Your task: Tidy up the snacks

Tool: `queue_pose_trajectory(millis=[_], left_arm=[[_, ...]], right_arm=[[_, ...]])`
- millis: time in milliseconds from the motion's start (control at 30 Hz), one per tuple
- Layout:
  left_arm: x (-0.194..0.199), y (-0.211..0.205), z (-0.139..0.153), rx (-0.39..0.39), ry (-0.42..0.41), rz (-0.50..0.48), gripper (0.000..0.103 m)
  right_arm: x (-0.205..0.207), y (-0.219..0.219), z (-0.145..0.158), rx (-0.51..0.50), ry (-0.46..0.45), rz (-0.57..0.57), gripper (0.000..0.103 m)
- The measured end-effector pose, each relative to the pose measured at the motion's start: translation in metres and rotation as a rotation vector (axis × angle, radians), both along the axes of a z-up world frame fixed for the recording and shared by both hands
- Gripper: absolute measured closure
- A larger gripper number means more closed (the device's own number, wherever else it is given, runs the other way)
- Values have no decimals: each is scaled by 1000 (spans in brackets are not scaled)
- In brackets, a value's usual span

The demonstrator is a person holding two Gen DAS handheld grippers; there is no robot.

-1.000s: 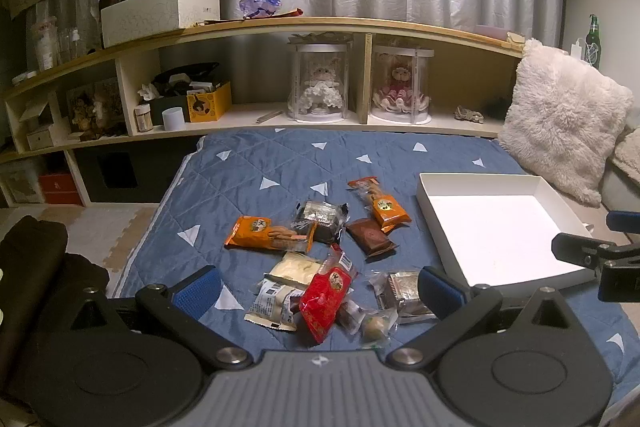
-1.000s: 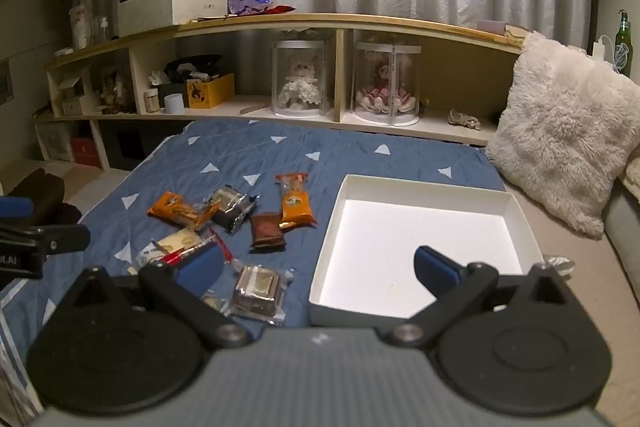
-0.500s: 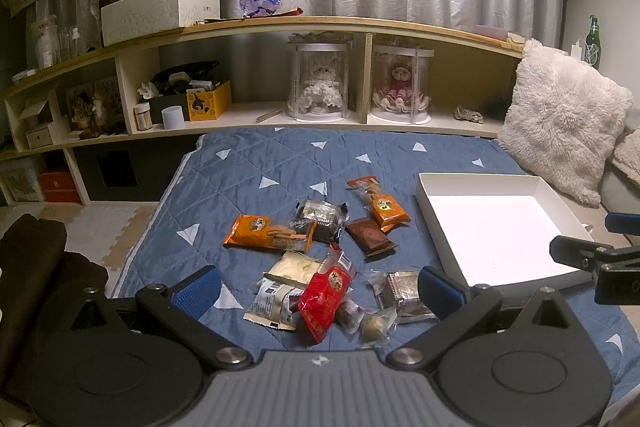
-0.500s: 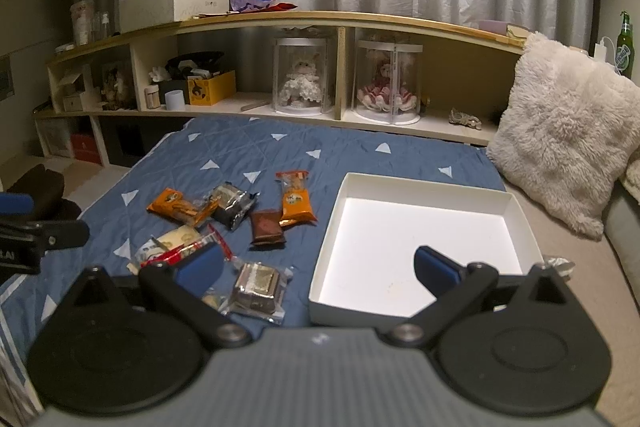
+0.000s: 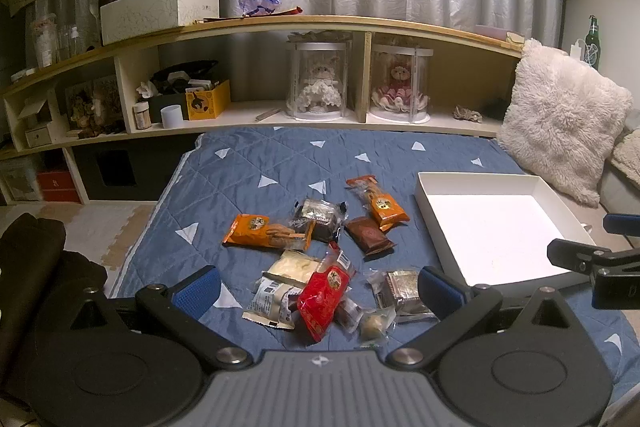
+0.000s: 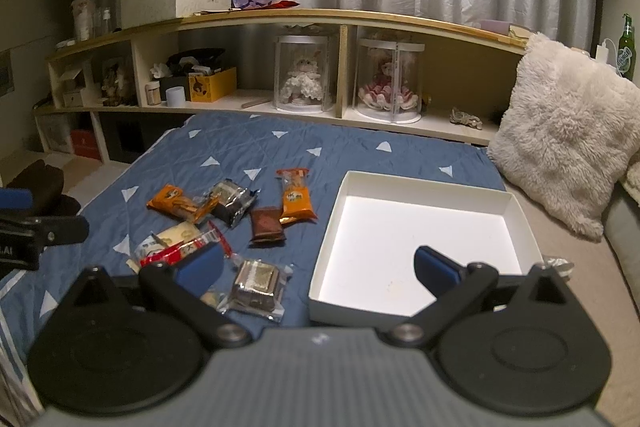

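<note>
Hovering before the first pick
Both grippers, left gripper (image 5: pixel 318 287) and right gripper (image 6: pixel 318 265), gaped empty; best start with the red packet (image 5: pixel 326 291) at six o'clock, then the white tray (image 5: pixel 496 231).

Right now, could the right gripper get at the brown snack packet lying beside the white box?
Probably yes: the right gripper is open, and the brown snack packet lies uncovered on the quilt, left of the white box, nothing between them.

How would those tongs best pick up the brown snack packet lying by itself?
Probably from above, closing across the two long sides of the brown packet. It lies flat on the blanket, apart from its neighbours, so there is room on both sides.
</note>
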State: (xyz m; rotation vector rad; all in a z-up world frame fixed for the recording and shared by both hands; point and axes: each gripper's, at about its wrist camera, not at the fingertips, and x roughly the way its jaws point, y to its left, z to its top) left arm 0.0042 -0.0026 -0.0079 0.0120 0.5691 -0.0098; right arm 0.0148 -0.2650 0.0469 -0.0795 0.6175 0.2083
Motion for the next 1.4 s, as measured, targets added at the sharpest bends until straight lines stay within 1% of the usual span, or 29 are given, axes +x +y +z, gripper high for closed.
queue_pose_trajectory(millis=[1400], left_arm=[[0,0,0,-5,1,2,0]], right_arm=[[0,1,0,-16,4,14,1]])
